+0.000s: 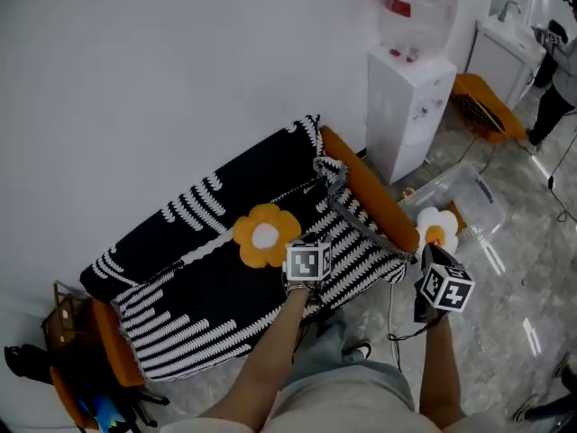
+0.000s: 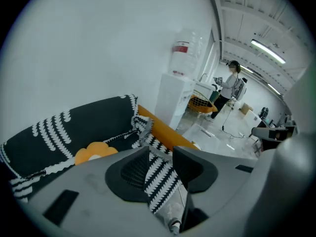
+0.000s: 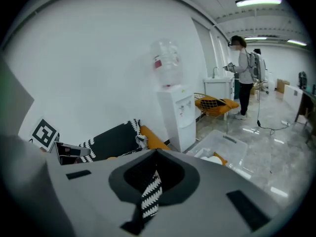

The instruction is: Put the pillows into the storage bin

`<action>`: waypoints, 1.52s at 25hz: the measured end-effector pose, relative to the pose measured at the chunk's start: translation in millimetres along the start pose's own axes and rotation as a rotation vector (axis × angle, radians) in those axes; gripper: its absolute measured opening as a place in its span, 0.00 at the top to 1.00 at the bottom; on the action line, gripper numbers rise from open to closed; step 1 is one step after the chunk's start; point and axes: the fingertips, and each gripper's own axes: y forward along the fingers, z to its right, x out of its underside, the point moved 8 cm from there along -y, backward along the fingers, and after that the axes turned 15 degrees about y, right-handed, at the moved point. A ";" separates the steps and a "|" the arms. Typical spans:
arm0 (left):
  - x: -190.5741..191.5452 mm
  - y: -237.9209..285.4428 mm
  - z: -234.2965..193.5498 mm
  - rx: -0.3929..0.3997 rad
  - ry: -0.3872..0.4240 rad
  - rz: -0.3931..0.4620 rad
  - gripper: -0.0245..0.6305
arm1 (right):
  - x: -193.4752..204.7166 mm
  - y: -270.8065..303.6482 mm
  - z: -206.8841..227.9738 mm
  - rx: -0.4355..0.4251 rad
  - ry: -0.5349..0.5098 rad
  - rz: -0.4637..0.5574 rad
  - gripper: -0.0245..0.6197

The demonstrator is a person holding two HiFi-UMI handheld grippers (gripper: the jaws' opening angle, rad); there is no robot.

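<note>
A black-and-white striped blanket [image 1: 207,278] covers an orange sofa [image 1: 374,201], and an orange flower pillow [image 1: 264,235] lies on it. In the head view my left gripper [image 1: 305,273] is at the blanket's front edge. In the left gripper view it [image 2: 160,174] is shut on a fold of the striped cloth. My right gripper [image 1: 422,264] is at the blanket's right corner, and in its own view it [image 3: 153,181] is shut on a strip of the same cloth. A clear storage bin [image 1: 469,192] stands on the floor to the right. A white flower pillow [image 1: 437,226] lies at its near end.
A white water dispenser [image 1: 410,106] stands against the wall beside the sofa. Behind it is an orange wire chair [image 1: 482,106], and a person [image 3: 244,78] stands farther back. A wooden crate [image 1: 63,318] and dark gear sit at the sofa's left end. A cable runs over the glossy floor.
</note>
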 end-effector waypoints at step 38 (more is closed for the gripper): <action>219.3 181.9 -195.2 -0.024 -0.003 -0.410 0.74 | 190.9 323.1 -91.2 -0.120 -0.118 -0.539 0.96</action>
